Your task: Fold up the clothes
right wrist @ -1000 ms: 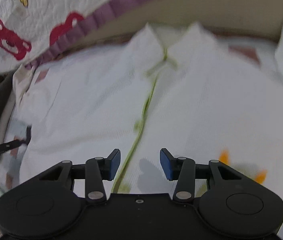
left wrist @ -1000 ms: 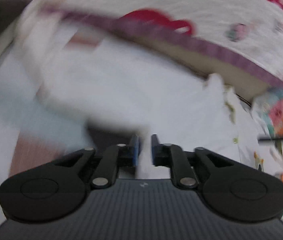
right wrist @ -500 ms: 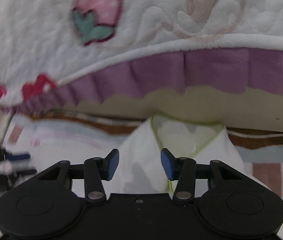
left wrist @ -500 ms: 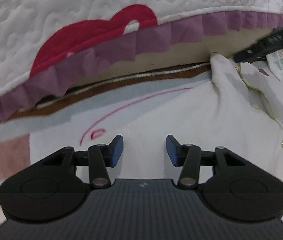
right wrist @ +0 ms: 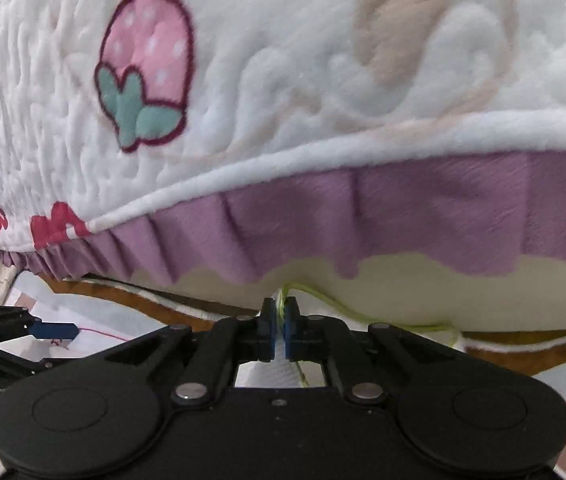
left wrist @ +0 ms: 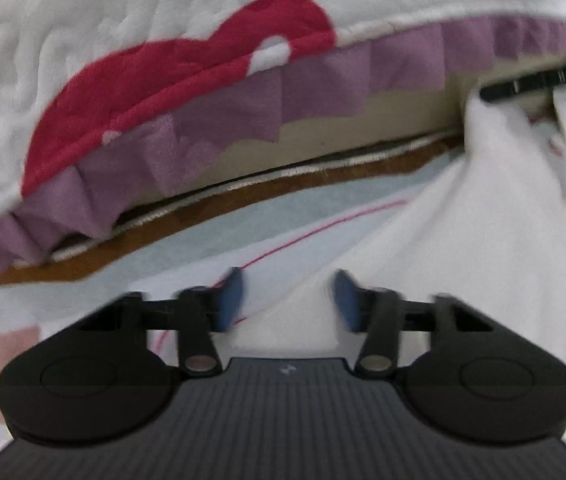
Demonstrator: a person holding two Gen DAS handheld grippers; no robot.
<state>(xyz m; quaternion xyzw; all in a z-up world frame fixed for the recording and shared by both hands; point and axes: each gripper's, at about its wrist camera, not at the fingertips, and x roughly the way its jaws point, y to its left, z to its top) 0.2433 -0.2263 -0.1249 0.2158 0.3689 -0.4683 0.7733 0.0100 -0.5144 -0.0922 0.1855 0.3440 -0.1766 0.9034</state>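
Note:
A white shirt (left wrist: 483, 232) with green trim lies on a pale patterned mat, its collar end by the bed's side. My left gripper (left wrist: 287, 300) is open and low over the shirt's left shoulder edge, nothing between its blue pads. My right gripper (right wrist: 280, 328) is shut on the shirt's collar (right wrist: 283, 372), the green-stitched edge (right wrist: 363, 316) pinched between the pads. The right gripper's finger shows in the left wrist view (left wrist: 539, 80) at the collar. The left gripper shows at the far left of the right wrist view (right wrist: 19, 336).
A quilted white bedspread (right wrist: 283, 100) with a purple ruffle (right wrist: 363, 224) and strawberry print hangs over the beige bed side (right wrist: 403, 288) just ahead. The mat (left wrist: 275, 232) has a brown border along the bed.
My right gripper went from open to shut on the collar. My left gripper let go of the shirt a second ago, stays open, and has shifted slightly along the shoulder.

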